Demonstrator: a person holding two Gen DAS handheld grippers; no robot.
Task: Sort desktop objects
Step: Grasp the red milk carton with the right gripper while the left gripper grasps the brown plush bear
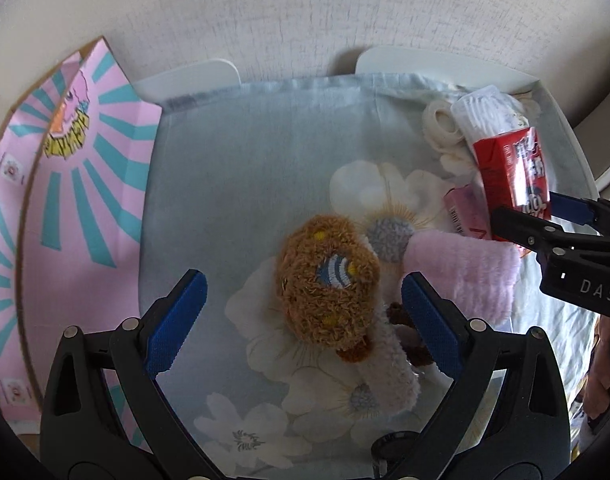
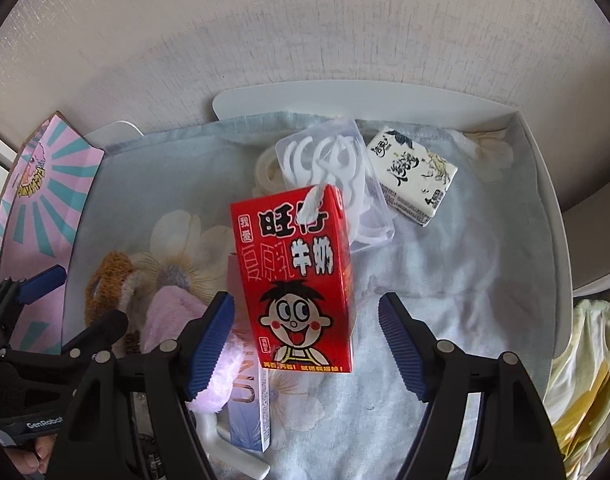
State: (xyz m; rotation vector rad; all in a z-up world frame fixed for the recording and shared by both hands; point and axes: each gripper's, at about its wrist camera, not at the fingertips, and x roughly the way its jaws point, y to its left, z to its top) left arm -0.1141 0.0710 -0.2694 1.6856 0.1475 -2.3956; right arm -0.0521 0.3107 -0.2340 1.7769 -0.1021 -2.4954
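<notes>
A red milk carton with a cartoon face stands upright on the floral cloth; it also shows in the left wrist view. My right gripper is open, its blue pads on either side of the carton's lower part without touching. A brown plush toy lies on the cloth between the fingers of my open left gripper. A pink fluffy item lies just right of the plush.
A clear box of white floss picks and a white printed packet lie behind the carton. A pink and teal cardboard box stands at the left. A slim white and blue box lies by the right gripper's left finger. A white tray rim bounds the right side.
</notes>
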